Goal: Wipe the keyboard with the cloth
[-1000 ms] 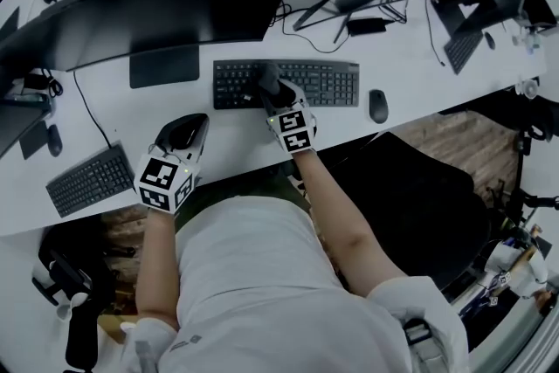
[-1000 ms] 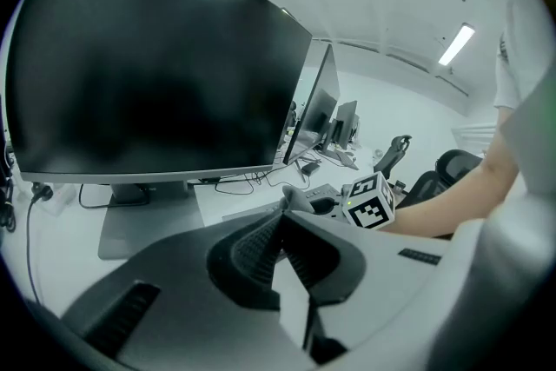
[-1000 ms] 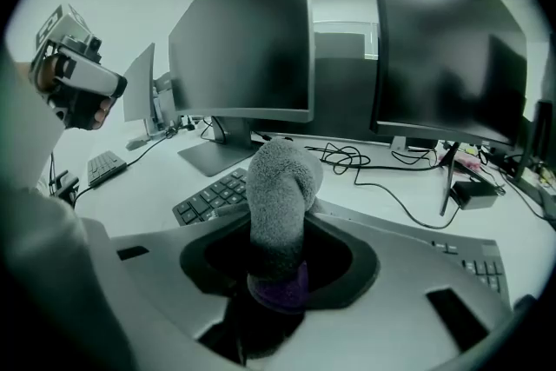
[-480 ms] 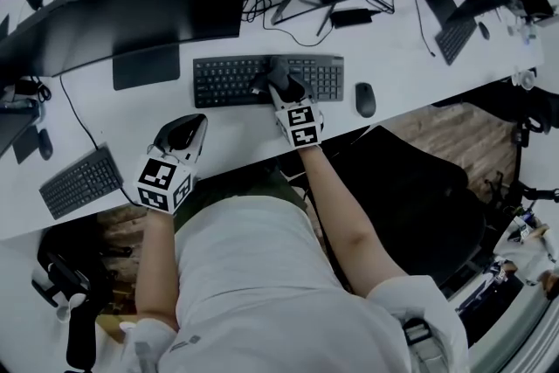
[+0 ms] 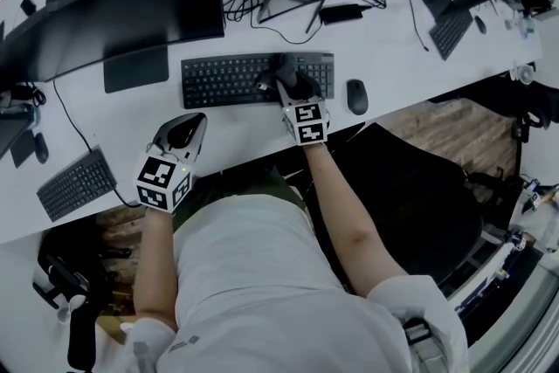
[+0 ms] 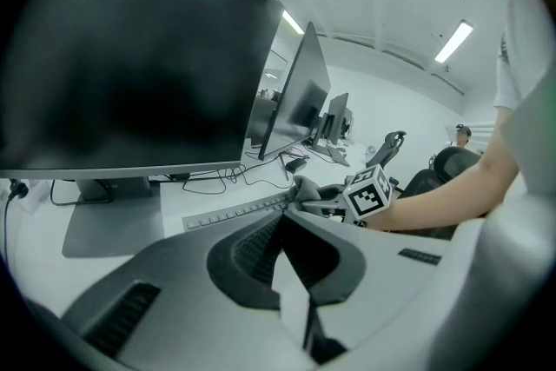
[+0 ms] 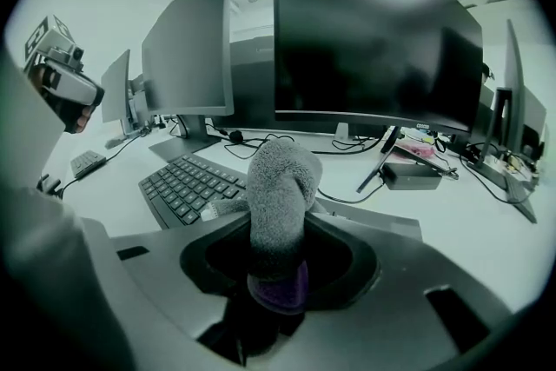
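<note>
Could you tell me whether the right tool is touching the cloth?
Touching. In the right gripper view, the right tool clamps the cloth between its jaws.

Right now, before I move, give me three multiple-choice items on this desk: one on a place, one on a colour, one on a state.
1. Where is the mouse relative to the keyboard under the cloth?
A) to its left
B) to its right
C) on top of it
2. What colour is the cloth?
A) grey
B) red
C) yellow
3. How is the left gripper?
A) shut on the cloth
B) open around the mouse
C) shut, holding nothing

Answers:
1 B: the head view shows it beside the keyboard's right end.
2 A: it shows grey where the right gripper clamps it.
3 C: its jaws meet with nothing between them.
</note>
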Available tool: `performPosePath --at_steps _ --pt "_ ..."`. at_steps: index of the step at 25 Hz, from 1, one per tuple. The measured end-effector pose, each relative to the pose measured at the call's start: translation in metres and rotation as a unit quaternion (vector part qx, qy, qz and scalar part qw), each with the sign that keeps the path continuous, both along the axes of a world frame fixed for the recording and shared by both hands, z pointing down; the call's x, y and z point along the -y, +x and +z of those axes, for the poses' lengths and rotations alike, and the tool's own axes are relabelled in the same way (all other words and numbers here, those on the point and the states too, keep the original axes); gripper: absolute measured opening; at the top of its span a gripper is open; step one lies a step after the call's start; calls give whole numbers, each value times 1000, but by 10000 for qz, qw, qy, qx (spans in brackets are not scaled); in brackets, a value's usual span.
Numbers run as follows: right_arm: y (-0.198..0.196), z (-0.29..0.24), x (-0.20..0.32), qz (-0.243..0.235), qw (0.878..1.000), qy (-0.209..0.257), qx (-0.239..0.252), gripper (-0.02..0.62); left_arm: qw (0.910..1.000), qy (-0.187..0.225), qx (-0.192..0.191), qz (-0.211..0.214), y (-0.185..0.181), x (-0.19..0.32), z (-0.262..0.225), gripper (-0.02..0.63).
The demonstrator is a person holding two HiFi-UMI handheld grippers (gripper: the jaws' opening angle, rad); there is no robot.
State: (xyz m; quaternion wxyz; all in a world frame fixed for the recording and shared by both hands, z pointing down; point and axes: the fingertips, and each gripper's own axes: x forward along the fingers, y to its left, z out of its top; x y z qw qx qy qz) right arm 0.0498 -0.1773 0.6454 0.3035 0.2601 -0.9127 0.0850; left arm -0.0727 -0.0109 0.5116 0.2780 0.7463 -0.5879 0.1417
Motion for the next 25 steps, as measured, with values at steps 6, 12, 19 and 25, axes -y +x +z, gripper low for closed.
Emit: performPosePath --at_steps 6,12,19,25 --pt "23 1 14 181 9998 10 -23 161 10000 -12 43 57 9 5 0 1" --pt "38 0 26 305 9995 22 -19 162 9998 -53 82 149 18 8 0 2" --pt "63 2 44 586 9983 37 -48 161 9997 -62 124 195 23 12 0 1" --pt "87 4 59 841 9964 71 -60 161 9995 -89 144 256 29 14 1 0"
